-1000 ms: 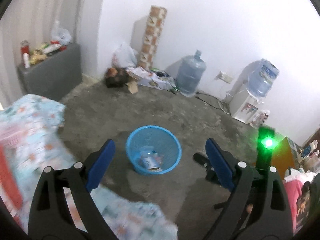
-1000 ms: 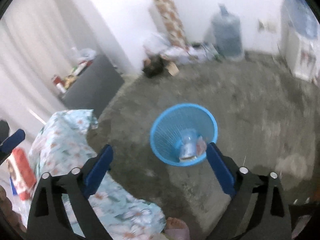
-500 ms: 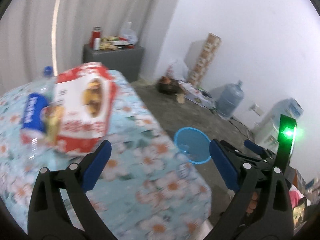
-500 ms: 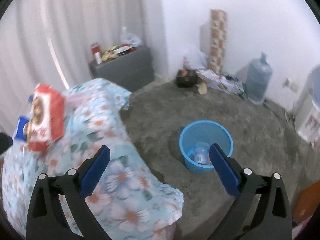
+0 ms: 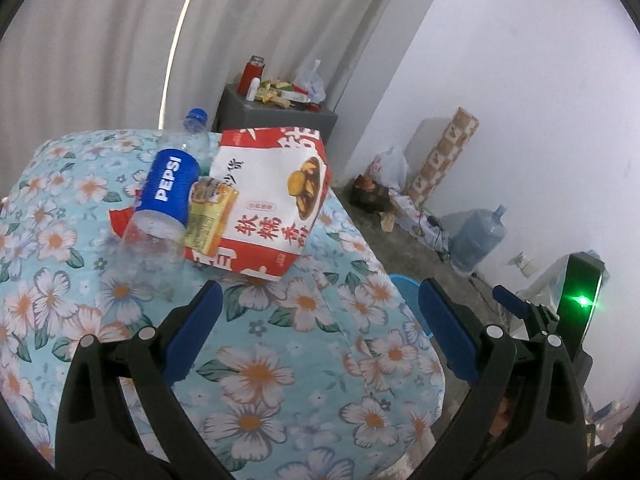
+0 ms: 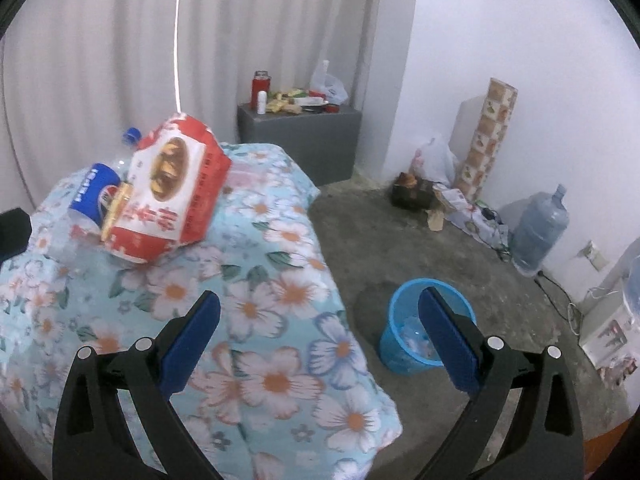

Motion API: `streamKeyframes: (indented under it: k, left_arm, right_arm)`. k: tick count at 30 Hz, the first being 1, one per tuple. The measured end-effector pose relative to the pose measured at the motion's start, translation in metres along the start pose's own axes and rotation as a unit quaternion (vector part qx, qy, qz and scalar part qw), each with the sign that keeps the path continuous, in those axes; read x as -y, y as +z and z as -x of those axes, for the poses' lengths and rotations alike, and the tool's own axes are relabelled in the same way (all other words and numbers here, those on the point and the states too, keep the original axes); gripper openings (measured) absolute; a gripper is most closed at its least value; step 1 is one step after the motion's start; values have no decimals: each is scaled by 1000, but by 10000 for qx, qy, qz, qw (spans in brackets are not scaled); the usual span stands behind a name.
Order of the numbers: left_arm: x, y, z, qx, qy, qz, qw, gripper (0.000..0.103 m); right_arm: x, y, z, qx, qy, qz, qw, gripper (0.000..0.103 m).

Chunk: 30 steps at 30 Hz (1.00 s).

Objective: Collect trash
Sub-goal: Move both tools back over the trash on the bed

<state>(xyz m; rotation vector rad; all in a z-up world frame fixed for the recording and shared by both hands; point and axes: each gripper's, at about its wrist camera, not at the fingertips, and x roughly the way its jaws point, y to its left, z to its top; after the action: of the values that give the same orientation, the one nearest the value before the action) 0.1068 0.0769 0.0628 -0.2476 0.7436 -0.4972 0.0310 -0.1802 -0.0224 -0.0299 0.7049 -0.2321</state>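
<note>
Left gripper (image 5: pixel 316 312) is spread wide, nothing between its pads; its jaws have just been opening. Right gripper (image 6: pixel 318 318) is likewise released and empty. Trash is piled on the flowered surface (image 5: pixel 280 380): a clear Pepsi bottle (image 5: pixel 168 196) lying on its side, a yellow wrapper (image 5: pixel 210 216) leaning against it, and a red-and-white snack bag (image 5: pixel 276 200) beside both. The blue bin (image 6: pixel 404 332) stands on the floor right of the surface, a plastic item inside. A grey cabinet (image 6: pixel 304 140) and a water jug (image 6: pixel 540 228) stand along the far wall.
</note>
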Motion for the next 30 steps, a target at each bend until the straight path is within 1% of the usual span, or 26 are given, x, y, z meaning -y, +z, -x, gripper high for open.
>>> streamKeyframes:
  k: [4, 8, 13, 17, 18, 24, 30]
  left_arm:
    - [-12, -2, 6, 86, -68, 83, 9999, 94]
    - [-22, -5, 12, 198, -53, 155, 9997, 94]
    - [-29, -6, 16, 261, 47, 81, 9996, 94]
    - [-34, -6, 17, 306, 150, 44, 9994, 94]
    - [-35, -6, 16, 305, 175, 40, 9994, 94]
    - [-41, -6, 14, 272, 260, 30, 9993, 94]
    - [-44, -6, 10, 253, 335, -5, 9991, 94]
  right_arm:
    - [-7, 5, 3, 44, 254, -73, 9996, 96]
    - [-13, 7, 2, 26, 505, -151, 9986, 96]
    - [-22, 7, 2, -6, 757, -162, 9970, 96]
    - [-22, 6, -1, -50, 1225, -377, 9917, 96]
    - [-22, 6, -2, -42, 1282, -418, 9909, 96]
    - [-23, 4, -6, -47, 1494, -560, 9872, 96]
    - [-22, 5, -10, -78, 1598, -696, 9847, 96]
